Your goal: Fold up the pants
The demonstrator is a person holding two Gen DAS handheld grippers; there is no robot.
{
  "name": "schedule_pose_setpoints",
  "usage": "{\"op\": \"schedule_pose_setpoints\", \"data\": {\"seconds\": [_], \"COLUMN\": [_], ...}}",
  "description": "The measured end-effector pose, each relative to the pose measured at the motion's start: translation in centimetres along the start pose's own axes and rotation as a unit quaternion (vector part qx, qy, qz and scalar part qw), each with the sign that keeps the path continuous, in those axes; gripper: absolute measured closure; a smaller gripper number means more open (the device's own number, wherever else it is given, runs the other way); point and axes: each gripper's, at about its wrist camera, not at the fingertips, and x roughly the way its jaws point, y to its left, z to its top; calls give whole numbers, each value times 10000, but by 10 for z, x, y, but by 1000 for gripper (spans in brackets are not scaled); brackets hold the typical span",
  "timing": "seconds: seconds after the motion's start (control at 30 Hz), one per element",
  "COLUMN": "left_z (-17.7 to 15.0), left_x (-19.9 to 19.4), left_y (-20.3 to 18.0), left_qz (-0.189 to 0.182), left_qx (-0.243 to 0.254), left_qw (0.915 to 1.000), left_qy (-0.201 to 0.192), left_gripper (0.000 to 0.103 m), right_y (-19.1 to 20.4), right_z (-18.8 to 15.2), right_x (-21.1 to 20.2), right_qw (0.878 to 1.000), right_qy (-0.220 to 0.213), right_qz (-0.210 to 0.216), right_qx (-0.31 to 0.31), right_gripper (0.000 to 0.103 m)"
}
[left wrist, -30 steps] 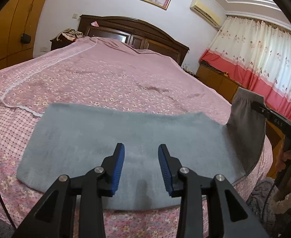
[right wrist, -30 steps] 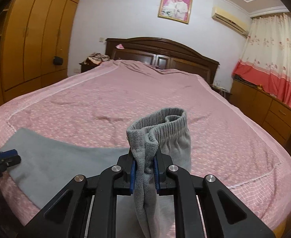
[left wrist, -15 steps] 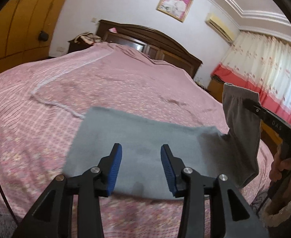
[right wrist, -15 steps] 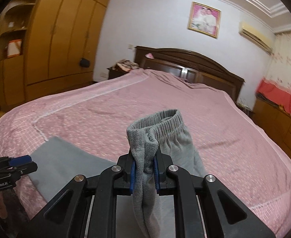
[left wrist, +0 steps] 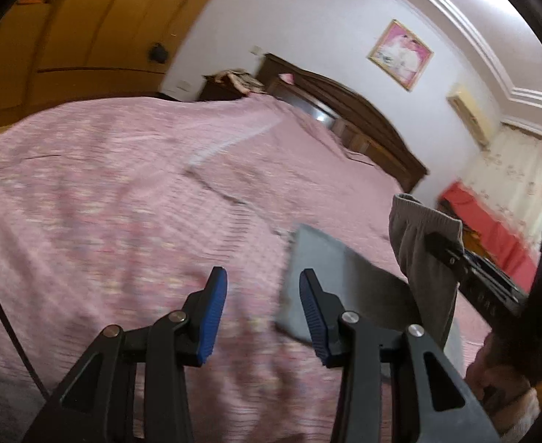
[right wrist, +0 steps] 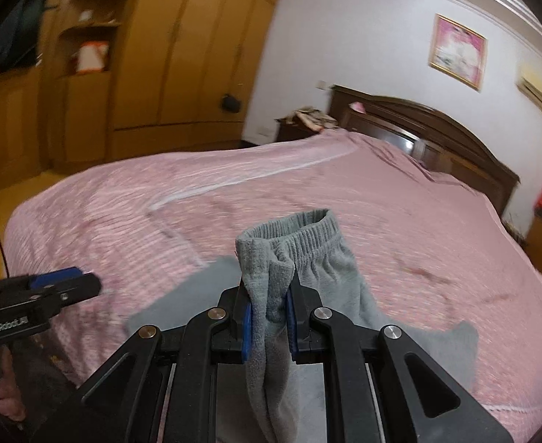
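Grey pants (right wrist: 318, 258) lie partly flat on the pink bed, and their ribbed waistband end is lifted. My right gripper (right wrist: 269, 310) is shut on the bunched waistband, which stands up between its blue pads. In the left wrist view that gripper (left wrist: 466, 262) holds the hanging waistband (left wrist: 418, 236) at the right, above the flat part of the pants (left wrist: 330, 277). My left gripper (left wrist: 263, 306) is open with nothing between its fingers. It hovers over bare bedspread, and the pants' flat end sits just behind its right finger. It also shows as the left gripper (right wrist: 64, 284) at the left of the right wrist view.
The pink floral bedspread (left wrist: 123, 203) covers a wide bed with a dark wooden headboard (right wrist: 437, 129). A wooden wardrobe (right wrist: 141, 55) lines the left wall, with a cluttered nightstand (right wrist: 307, 118) beside the bed. Red-and-white curtains (left wrist: 521, 184) hang at the right. A hand (right wrist: 5, 398) grips the left handle.
Both grippers have swung left. The left one has passed from over the flat pants to bare bedspread, its jaws a little wider. The right one has carried the waistband left over the pants.
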Motion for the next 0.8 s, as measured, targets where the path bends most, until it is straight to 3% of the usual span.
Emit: {"op": "schedule_pose_setpoints", "data": {"seconds": [0.1,0.33,0.57,0.8], "left_z": [-2,-3,-3,-1], "left_x": [-1,-5,-5,-7], "left_y": [16,28,24,34], "left_qz": [111,54,35,91], "left_qx": [-196,-342,-268,-548], "left_qw": [9997,9993,9995,9984], "left_qy": [96,169,183,85], "left_gripper": [60,60,60,60], "right_y": [29,57,64,72], "right_z": [-7,-25,-29,-33], "right_x": [8,20,22,26], "right_qw": [9989,9935,9917,9902], "right_qy": [2,179,181,274], "right_qz": [-154,-296,-383,-339], "right_qx": [-442,-1085,-1213,-1327], "right_gripper": [88,88,87,87]}}
